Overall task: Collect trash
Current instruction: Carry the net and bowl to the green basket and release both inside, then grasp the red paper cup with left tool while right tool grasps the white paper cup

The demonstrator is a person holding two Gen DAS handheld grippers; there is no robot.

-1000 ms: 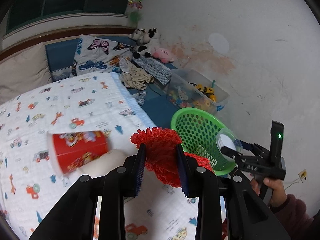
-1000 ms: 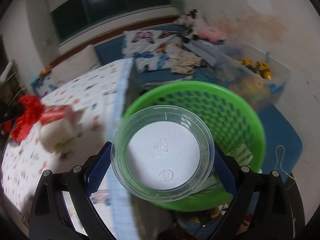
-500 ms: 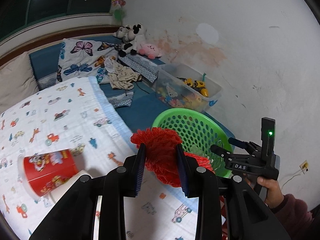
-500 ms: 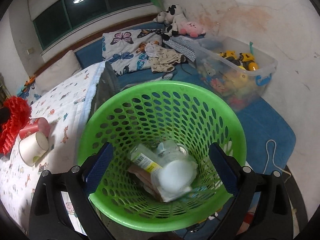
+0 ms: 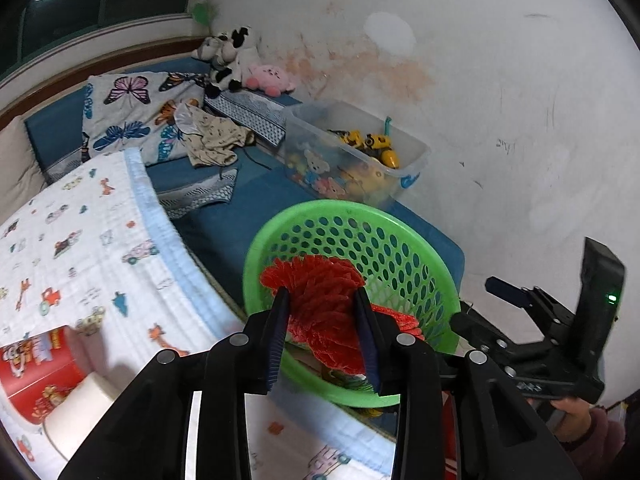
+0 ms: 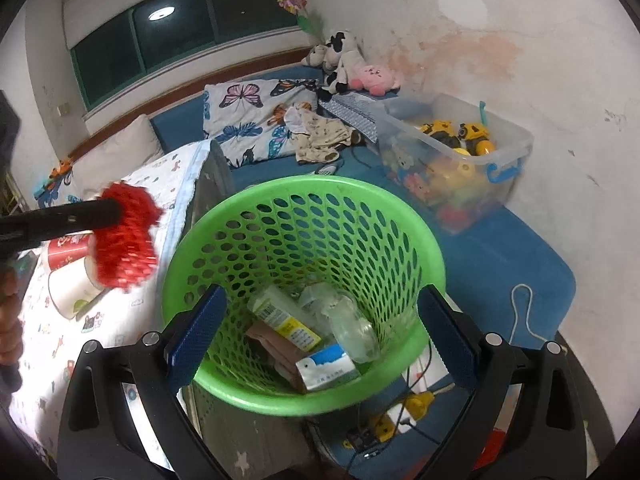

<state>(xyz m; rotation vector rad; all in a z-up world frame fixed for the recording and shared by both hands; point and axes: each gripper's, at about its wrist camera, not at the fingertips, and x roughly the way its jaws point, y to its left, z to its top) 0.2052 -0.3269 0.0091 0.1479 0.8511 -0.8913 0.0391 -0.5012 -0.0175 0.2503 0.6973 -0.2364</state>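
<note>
My left gripper holds a red foam net between its blue pads, over the near rim of the green basket; its jaws are opening. In the right wrist view the net hangs just left of the basket, outside the rim. My right gripper stands open above the basket's near side with nothing between its fingers. At the basket's bottom lie a clear plastic lid, a labelled bottle and a blue-white carton. A red paper cup and a white cup lie on the printed blanket.
A clear toy box stands behind the basket by the wall. A butterfly pillow, crumpled clothes and plush toys lie on the blue mat. A yellow power strip and cables lie on the floor below the basket.
My left gripper has carried the red net rightwards from over the blanket to the basket's rim. My right gripper has let go of the clear lid, which now lies in the basket.
</note>
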